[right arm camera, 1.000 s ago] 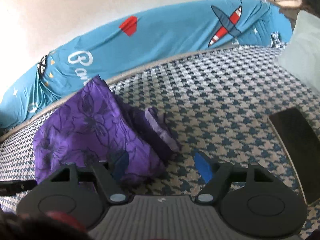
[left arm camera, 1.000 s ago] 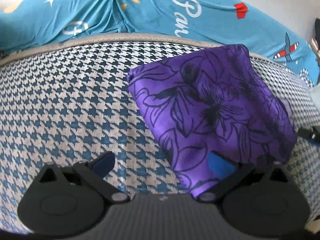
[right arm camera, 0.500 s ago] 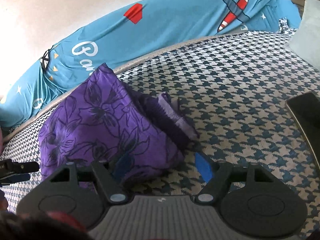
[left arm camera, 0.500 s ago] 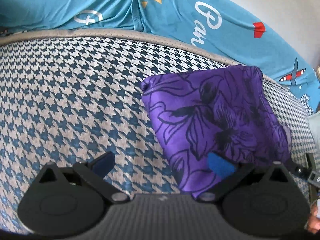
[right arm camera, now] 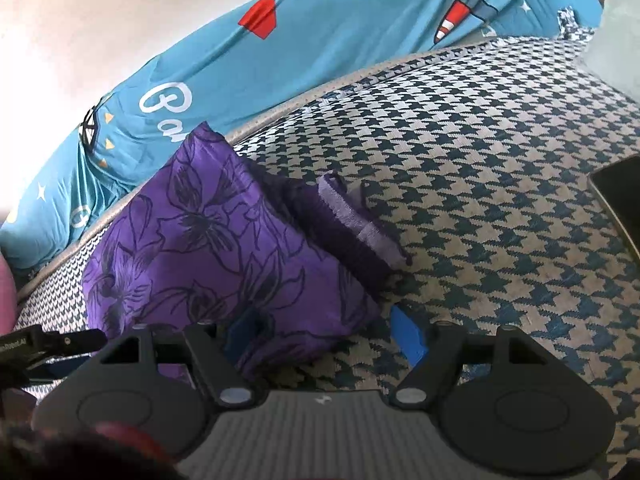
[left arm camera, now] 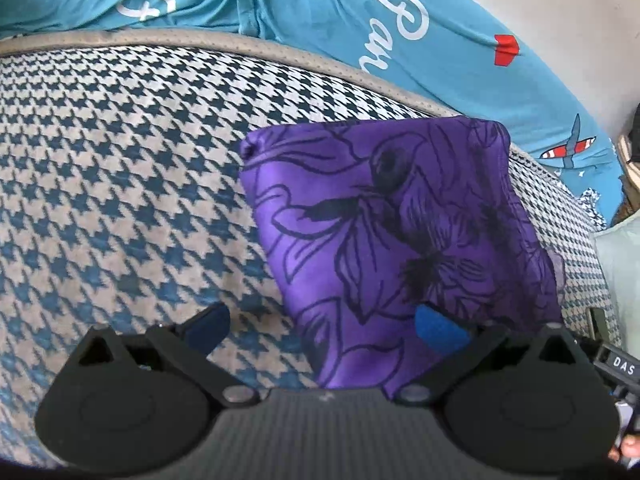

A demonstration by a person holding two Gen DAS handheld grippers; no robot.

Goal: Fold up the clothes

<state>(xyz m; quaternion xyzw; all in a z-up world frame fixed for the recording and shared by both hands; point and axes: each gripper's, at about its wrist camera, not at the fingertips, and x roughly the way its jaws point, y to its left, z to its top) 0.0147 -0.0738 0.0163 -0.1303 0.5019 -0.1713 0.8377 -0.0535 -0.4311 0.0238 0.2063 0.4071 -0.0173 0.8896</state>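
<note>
On the houndstooth mattress [left arm camera: 120, 168] the purple floral garment [left arm camera: 392, 232] lay folded into a compact square, nearly finished I judged, while my left gripper [left arm camera: 324, 326] and right gripper [right arm camera: 324, 334] hovered over its near edge, fingers spread, gripping nothing.

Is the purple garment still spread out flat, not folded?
No, the purple garment lies folded into a compact rectangle on the houndstooth cover.

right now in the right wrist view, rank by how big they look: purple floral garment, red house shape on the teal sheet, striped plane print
1. purple floral garment, by far the largest
2. striped plane print
3. red house shape, smallest, though the margin is modest and fisheye edge distortion makes it unsure
</note>
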